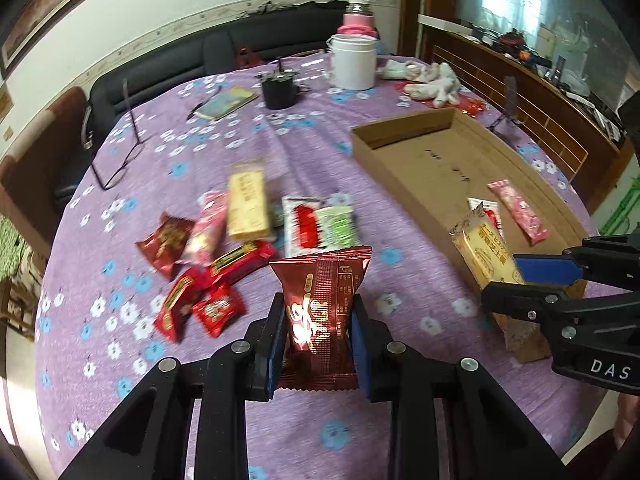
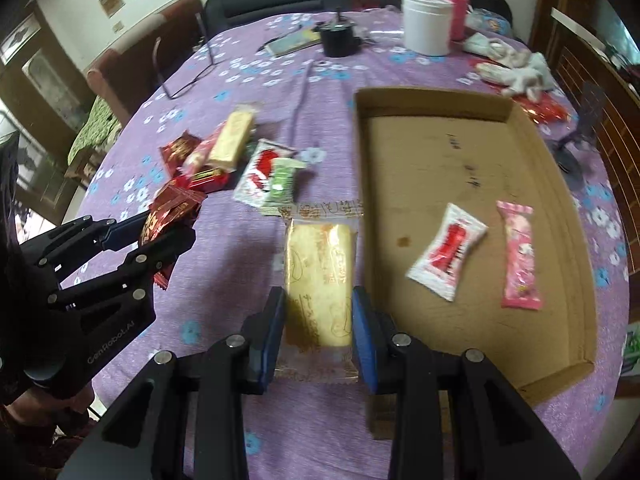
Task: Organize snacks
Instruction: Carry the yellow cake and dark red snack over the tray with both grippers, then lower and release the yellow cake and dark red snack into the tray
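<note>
L gripper (image 1: 319, 334) pinches a dark red snack pkt (image 1: 320, 304) upright btwn its blue pads, above the purple cloth (image 1: 168, 152). R gripper (image 2: 319, 334) clamps a yellow cake pkt (image 2: 320, 280), just left of the cardboard tray (image 2: 560, 208). Loose snack pile (image 1: 240, 240) lies ahead-left of L gripper; white-red pkt (image 2: 446, 258) & pink pkt (image 2: 520, 258) sit in tray, right of R gripper.

Purple flower-print tablecloth (image 1: 224, 128), brown box (image 1: 436, 160)

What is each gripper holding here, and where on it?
Left gripper: dark red snack packet, pinched across its lower half. Right gripper: yellow biscuit pack, gripped at its near end.
</note>
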`<state>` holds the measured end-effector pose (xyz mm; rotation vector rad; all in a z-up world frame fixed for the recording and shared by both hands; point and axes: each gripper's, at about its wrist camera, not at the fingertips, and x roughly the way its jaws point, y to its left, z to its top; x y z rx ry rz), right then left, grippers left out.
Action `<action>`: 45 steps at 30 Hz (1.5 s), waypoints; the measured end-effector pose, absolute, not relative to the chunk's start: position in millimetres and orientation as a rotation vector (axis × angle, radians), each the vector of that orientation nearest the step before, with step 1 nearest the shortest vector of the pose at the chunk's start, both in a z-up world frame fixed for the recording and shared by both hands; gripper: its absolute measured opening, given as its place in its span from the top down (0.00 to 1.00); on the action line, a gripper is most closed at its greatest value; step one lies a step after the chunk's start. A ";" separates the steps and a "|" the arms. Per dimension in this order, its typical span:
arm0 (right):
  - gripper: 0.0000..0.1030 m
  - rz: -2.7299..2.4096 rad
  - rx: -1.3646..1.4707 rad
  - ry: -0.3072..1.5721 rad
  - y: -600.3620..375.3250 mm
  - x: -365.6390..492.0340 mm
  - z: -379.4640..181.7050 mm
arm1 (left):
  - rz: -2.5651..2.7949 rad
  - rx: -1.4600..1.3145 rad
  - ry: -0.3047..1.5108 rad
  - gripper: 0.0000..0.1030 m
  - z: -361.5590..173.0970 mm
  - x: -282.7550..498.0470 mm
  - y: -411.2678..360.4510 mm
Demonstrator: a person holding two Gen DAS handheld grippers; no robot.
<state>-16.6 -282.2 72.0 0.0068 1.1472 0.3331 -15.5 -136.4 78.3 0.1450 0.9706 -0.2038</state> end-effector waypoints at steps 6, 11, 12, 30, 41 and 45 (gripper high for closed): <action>0.69 0.263 0.065 1.156 -317.8 -13.5 69.4 | -0.255 0.151 0.969 0.71 81.4 -10.7 -164.8; 0.69 0.203 0.102 1.162 -347.7 -14.0 66.6 | -0.318 0.136 0.978 0.71 82.2 -6.7 -190.5; 0.69 0.193 0.109 1.164 -352.2 -13.8 65.9 | -0.332 0.135 0.981 0.71 82.1 -5.4 -196.5; 0.69 0.061 0.247 1.195 -423.4 -8.0 49.2 | -0.581 0.160 1.097 0.71 54.3 -4.9 -300.3; 0.69 0.083 0.269 1.236 -426.8 -0.2 38.1 | -0.589 0.170 1.126 0.71 41.5 -6.8 -308.8; 0.69 0.085 0.258 1.238 -426.4 0.3 37.0 | -0.579 0.201 1.118 0.71 38.6 -7.8 -311.9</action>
